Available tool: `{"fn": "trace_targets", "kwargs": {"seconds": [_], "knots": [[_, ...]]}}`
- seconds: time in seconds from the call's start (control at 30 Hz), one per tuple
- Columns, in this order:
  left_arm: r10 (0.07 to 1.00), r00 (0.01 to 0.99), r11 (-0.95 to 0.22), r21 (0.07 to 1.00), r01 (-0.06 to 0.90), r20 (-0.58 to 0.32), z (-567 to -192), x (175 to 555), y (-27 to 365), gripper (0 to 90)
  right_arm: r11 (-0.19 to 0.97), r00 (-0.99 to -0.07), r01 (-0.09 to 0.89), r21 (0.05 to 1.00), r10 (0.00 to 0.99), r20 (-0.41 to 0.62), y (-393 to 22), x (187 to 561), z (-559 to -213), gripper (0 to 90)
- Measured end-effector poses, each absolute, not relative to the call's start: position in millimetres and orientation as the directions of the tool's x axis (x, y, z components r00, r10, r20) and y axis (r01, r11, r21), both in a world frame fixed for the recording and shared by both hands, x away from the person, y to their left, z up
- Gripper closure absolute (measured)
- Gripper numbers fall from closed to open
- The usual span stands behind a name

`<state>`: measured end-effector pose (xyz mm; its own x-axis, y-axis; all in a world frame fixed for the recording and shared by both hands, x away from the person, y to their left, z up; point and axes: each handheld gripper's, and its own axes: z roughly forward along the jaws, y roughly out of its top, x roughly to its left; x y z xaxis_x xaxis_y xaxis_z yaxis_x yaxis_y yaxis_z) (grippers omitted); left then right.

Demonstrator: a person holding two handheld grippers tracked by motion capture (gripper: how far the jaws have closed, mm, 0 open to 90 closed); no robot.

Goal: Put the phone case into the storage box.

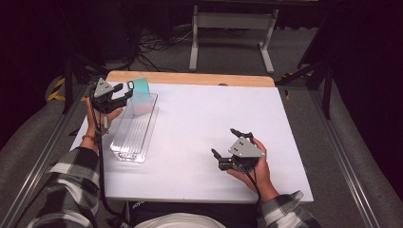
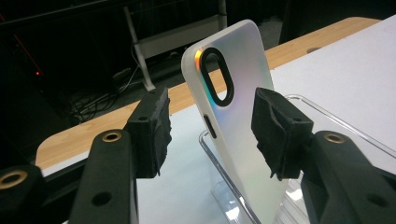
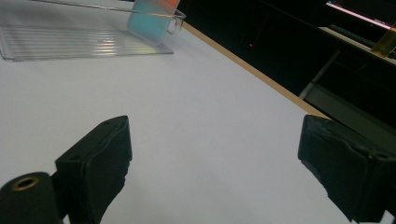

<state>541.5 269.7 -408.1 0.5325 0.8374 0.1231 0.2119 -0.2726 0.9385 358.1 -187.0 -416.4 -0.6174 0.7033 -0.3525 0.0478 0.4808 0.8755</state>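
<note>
Low and right of centre in the high view, the right hand-held gripper (image 1: 224, 142) rests on the white worktop (image 1: 199, 137) with its jaws spread wide and nothing between them. Farther off, at the upper left of the frame, the left hand-held gripper (image 1: 124, 92) is released: its pads (image 2: 152, 130) stand just clear of the iridescent phone case (image 2: 243, 116). The case stands tilted in the far end of the clear ribbed tray (image 1: 133, 137).
</note>
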Motion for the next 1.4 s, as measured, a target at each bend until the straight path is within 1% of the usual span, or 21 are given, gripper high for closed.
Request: {"fn": "trace_targets", "kwargs": {"seconds": [0.07, 0.2, 0.27, 0.3, 0.33, 0.37, 0.4, 0.43, 0.53, 0.6, 1.0, 1.2, 1.4], "knots": [[0.839, 0.530, -0.276, 0.937, 0.214, 0.127, -408.0, 541.3, 269.8, 45.5, 0.481, -0.617, 0.046, 0.876, 0.703, -0.353, -187.4, 357.7, -416.0, 10.4], [0.838, 0.529, -0.282, 0.937, 0.209, 0.134, -406.7, 539.6, 270.6, 45.9, 0.481, -0.617, 0.044, 0.876, 0.703, -0.355, -187.6, 357.4, -415.8, 10.3], [0.830, 0.541, -0.289, 0.935, 0.207, 0.137, -407.3, 538.8, 270.7, 53.3, 0.483, -0.618, 0.044, 0.874, 0.701, -0.356, -187.4, 357.6, -415.8, 10.4], [0.829, 0.539, -0.299, 0.932, 0.207, 0.146, -408.4, 539.0, 270.0, 53.3, 0.483, -0.618, 0.044, 0.874, 0.701, -0.356, -187.4, 357.6, -415.8, 10.4], [0.827, 0.544, -0.299, 0.931, 0.209, 0.143, -409.3, 539.2, 269.5, 61.1, 0.484, -0.620, 0.043, 0.874, 0.699, -0.356, -187.2, 357.2, -415.6, 10.4], [0.822, 0.549, -0.307, 0.929, 0.208, 0.148, -410.3, 539.9, 269.7, 61.1, 0.484, -0.620, 0.043, 0.874, 0.699, -0.356, -187.2, 357.2, -415.6, 10.4], [0.823, 0.548, -0.310, 0.927, 0.211, 0.150, -411.4, 540.7, 268.9, 63.5, 0.485, -0.617, 0.042, 0.874, 0.700, -0.359, -187.2, 357.0, -415.5, 10.4], [0.820, 0.552, -0.318, 0.922, 0.219, 0.152, -413.0, 541.5, 266.8, 68.6, 0.485, -0.615, 0.038, 0.874, 0.701, -0.362, -187.7, 357.0, -415.2, 10.4], [0.821, 0.548, -0.327, 0.917, 0.226, 0.158, -414.3, 542.6, 264.4, 71.4, 0.484, -0.615, 0.039, 0.874, 0.701, -0.361, -187.9, 357.1, -415.2, 10.4], [0.827, 0.539, -0.334, 0.911, 0.240, 0.161, -416.1, 544.0, 261.3, 71.9, 0.487, -0.616, 0.040, 0.873, 0.699, -0.362, -187.7, 357.6, -415.6, 10.4], [0.813, 0.546, -0.387, 0.890, 0.243, 0.204, -423.6, 552.1, 246.9, 76.6, 0.487, -0.621, 0.042, 0.872, 0.697, -0.360, -187.0, 357.6, -416.3, 10.4], [0.811, 0.552, -0.385, 0.889, 0.249, 0.196, -425.3, 553.0, 245.9, 79.3, 0.489, -0.623, 0.043, 0.871, 0.695, -0.359, -186.5, 357.4, -416.8, 10.5], [0.808, 0.557, -0.381, 0.892, 0.245, 0.192, -422.4, 550.6, 247.9, 77.4, 0.488, -0.622, 0.041, 0.872, 0.695, -0.360, -186.9, 357.9, -416.6, 10.5]]}}
